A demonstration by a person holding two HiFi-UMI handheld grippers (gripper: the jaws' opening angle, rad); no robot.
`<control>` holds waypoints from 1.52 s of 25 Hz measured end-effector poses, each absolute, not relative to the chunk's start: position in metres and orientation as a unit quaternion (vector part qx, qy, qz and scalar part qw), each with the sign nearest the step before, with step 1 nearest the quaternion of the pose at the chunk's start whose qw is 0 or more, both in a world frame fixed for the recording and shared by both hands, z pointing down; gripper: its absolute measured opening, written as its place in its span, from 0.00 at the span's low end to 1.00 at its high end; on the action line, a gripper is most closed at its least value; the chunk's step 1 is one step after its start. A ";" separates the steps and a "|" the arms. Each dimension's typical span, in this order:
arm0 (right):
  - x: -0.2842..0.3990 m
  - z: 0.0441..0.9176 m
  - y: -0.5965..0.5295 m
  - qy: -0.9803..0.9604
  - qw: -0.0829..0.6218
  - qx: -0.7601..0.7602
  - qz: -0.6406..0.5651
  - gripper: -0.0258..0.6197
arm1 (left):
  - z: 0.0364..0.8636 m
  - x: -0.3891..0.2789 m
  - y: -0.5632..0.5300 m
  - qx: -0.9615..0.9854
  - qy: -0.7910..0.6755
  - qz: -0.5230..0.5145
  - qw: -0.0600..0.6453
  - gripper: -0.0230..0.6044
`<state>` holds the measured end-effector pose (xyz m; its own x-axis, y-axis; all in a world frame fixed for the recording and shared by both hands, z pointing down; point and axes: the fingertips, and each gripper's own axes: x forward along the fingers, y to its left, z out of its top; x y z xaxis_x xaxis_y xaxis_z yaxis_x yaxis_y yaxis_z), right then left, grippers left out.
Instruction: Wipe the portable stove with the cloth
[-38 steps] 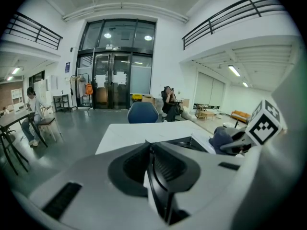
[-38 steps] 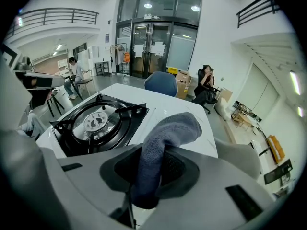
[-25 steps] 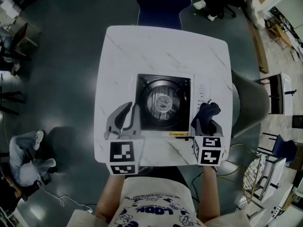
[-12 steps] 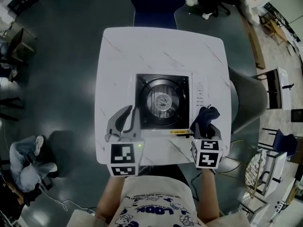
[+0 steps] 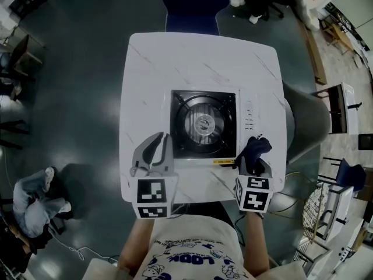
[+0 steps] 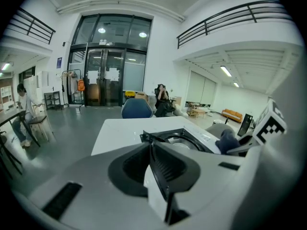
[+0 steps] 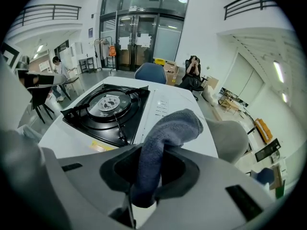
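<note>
The portable stove is black with a round burner and a white control strip on its right; it sits mid-table. A dark blue-grey cloth is pinched in my right gripper, which hovers just off the stove's front right corner. In the right gripper view the cloth stands up between the jaws, with the stove ahead and to the left. My left gripper is shut and empty, at the stove's front left corner. In the left gripper view its jaws meet, with the stove beyond.
The white marble-look table carries only the stove. A blue chair stands at the far side. A grey rounded seat is close to the table's right edge. A person sits in the background.
Both grippers have drawn back slightly toward the table's front edge. The right gripper and its cloth moved a little away from the stove's control strip.
</note>
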<state>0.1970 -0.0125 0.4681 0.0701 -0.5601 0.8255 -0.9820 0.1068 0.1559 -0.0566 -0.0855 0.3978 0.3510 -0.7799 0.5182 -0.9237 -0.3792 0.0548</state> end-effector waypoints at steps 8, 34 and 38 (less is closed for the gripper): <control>0.182 0.472 0.001 -0.617 0.376 0.619 0.309 0.18 | 0.401 -0.064 -0.083 0.801 -0.534 0.206 0.177 0.11; 0.093 0.484 0.017 -0.675 0.349 0.521 0.388 0.18 | 0.401 -0.091 -0.073 0.780 -0.564 0.195 0.186 0.11; 0.079 0.485 0.016 -0.687 0.364 0.506 0.375 0.18 | 0.400 -0.098 -0.069 0.774 -0.574 0.191 0.190 0.11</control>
